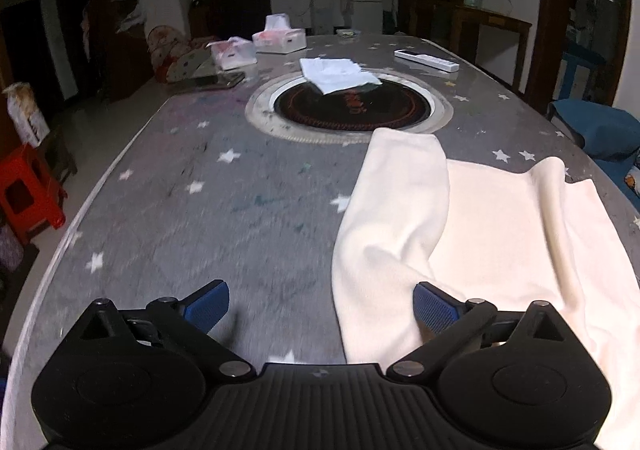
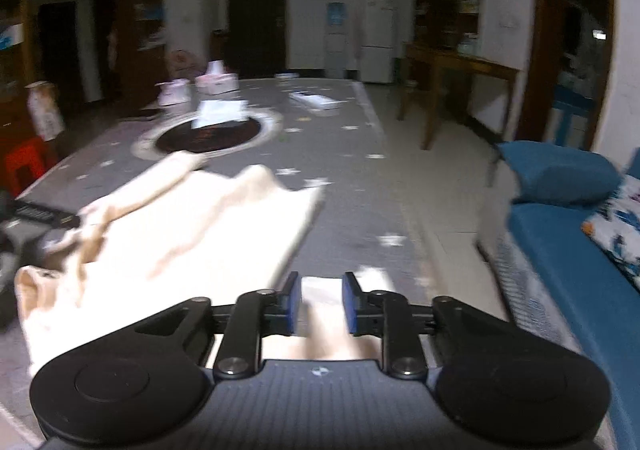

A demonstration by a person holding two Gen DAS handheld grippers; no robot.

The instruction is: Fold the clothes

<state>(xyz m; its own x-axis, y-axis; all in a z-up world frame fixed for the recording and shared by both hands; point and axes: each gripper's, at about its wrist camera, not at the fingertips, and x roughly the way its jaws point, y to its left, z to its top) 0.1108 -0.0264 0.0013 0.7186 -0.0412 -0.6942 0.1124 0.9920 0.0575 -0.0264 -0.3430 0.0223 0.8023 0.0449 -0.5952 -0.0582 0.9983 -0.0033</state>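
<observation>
Cream garment [image 1: 460, 234] on tabletop [image 1: 200, 209], near edge, 1 sleeve folded over body; fold partly done, bundle not compact. Left gripper [image 1: 320, 306] fingers wide apart, empty. Right gripper [image 2: 319, 302] fingers slightly apart, cloth strip between, pads not pressing. Remaining folds left.

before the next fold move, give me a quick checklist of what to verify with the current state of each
1. Left claw free to grasp: ok, its jaws stand wide apart with nothing between them.
2. Right claw let go of the cream garment: cannot tell, jaws are slightly apart with cloth between them, and the picture is blurred.
3. Garment lying flat: not ok, one flap is folded over and a ridge stands up along it.
4. Bare table left of the garment for the fold: ok.
5. Other items away from the garment: ok, the white cloth and remote lie at the far end.
</observation>
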